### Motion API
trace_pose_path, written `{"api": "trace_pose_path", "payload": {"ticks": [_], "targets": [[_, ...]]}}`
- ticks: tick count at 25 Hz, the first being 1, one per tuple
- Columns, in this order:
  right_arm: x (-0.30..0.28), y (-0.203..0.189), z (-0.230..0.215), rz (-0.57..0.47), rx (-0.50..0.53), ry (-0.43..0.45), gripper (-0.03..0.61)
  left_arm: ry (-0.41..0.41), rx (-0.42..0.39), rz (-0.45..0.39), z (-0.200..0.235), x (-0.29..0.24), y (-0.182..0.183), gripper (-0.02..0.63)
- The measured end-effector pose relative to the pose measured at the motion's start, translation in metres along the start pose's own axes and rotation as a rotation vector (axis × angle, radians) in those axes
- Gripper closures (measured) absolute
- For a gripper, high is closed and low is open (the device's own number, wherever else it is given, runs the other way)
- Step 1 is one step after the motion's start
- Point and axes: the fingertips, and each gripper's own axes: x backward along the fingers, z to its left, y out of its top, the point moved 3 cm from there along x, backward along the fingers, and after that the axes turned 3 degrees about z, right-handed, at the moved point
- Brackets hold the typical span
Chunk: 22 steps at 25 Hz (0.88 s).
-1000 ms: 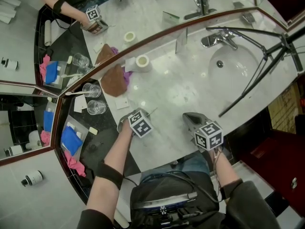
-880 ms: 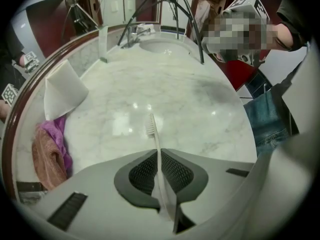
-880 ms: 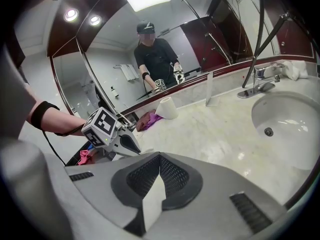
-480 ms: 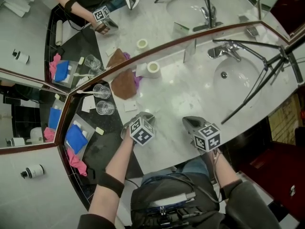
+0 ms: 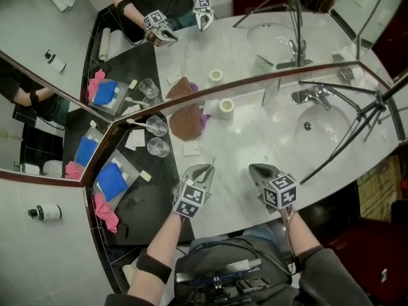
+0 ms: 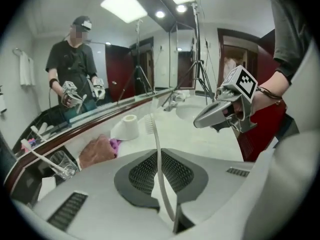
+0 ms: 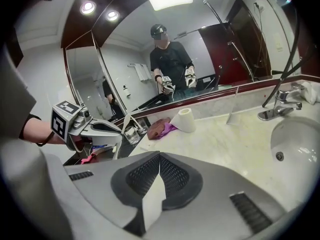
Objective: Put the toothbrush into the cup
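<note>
1. Step in hand: the carry. The left gripper (image 5: 203,169) is clamped on the toothbrush (image 6: 156,149), pads on the handle partway along, bristle end sticking out past the jaws and up. It's held clear above the counter (image 5: 255,139), not resting on anything.

2. The right gripper (image 5: 258,170) is closed with nothing in it, hovering just beside the left one over the marble. Doesn't look like it has a job right now.

3. Targets: two glass cups on the dark bit of counter by the mirror corner, off to my left. The near cup (image 5: 158,147) looks empty. The far cup (image 5: 157,126) has a white stick poking out of it, probably another brush, but it's too small in the head view for me to swear to it.

4. So the brush is picked up but nowhere near a cup yet. I'd call this about halfway.

5. Next move as I see it: swing the left gripper over to the near cup, tip the brush so the free handle end points down into the rim, lower it in, then let go.

6. Watch-out: the cups stand close together, so a sloppy approach could knock either one.
</note>
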Motion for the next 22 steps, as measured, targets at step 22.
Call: {"api": "trace_pose_path", "payload": {"ticks": [22], "targets": [[-0.083, 0.036, 0.142, 0.095, 0.290, 0.306, 0.558, 0.514, 0.376, -0.395, 0.133, 0.142, -0.045, 0.589]]}}
